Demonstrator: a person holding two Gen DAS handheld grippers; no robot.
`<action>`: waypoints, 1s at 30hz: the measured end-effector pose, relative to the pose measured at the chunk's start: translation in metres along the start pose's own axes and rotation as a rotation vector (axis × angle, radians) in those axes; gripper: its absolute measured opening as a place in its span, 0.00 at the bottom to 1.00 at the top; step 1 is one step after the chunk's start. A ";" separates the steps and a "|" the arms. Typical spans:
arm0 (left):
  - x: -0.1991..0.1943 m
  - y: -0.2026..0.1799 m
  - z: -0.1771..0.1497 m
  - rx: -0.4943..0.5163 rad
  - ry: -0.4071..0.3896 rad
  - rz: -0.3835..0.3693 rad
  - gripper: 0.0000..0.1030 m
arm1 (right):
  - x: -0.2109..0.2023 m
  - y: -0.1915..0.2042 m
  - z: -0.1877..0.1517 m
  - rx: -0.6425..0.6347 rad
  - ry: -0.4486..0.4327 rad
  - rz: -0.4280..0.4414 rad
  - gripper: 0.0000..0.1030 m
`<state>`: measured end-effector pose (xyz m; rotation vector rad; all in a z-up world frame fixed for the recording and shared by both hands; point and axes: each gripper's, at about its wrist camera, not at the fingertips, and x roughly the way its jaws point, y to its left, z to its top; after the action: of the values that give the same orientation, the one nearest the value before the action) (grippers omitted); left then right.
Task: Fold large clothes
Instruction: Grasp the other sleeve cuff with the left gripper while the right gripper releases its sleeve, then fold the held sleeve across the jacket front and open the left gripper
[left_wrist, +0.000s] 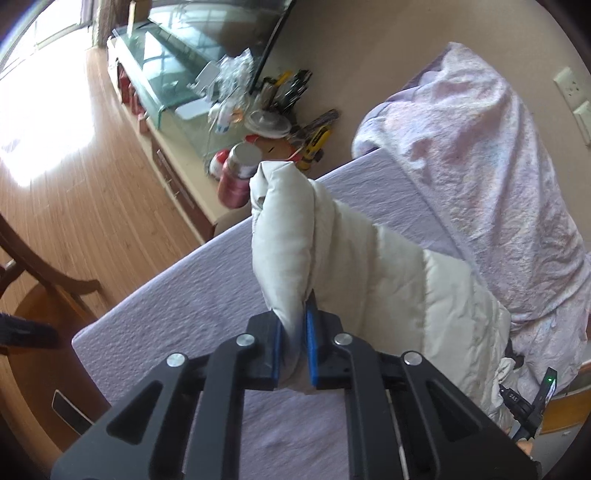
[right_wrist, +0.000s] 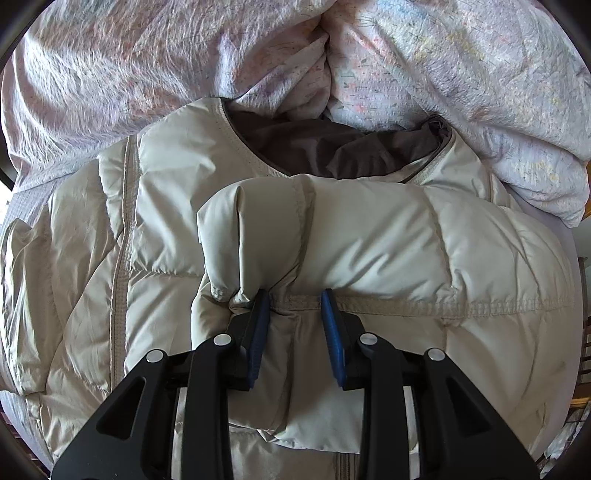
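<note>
Right gripper (right_wrist: 293, 299) pinches a folded sleeve of a cream down jacket (right_wrist: 369, 236); floral duvet (right_wrist: 443, 66) bunched at twelve o'clock.

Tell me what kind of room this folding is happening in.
Most likely a bedroom at home. A cream puffer jacket lies on a bed with a lilac sheet, a bunched floral duvet beside it. Past the bed are a wood floor and a low cabinet cluttered with household items.

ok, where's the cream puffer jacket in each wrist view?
Left wrist: cream puffer jacket, centre to lower right, a fold pinched in the left gripper.
Right wrist: fills the middle, a folded part clamped in the right gripper.
Shared landmark: pink floral duvet behind it.
</note>
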<state>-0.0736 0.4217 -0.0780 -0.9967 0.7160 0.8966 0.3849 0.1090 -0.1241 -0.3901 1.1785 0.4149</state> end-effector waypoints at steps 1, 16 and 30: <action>-0.004 -0.006 0.002 0.013 -0.009 -0.009 0.10 | -0.001 -0.001 0.000 0.000 -0.002 0.002 0.32; -0.061 -0.200 -0.012 0.339 -0.078 -0.292 0.10 | -0.039 -0.053 -0.025 0.062 -0.024 0.142 0.68; -0.050 -0.375 -0.124 0.620 0.058 -0.488 0.10 | -0.083 -0.135 -0.078 0.121 -0.106 0.130 0.72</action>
<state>0.2215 0.1947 0.0631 -0.5946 0.6960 0.1905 0.3641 -0.0550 -0.0615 -0.1849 1.1226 0.4683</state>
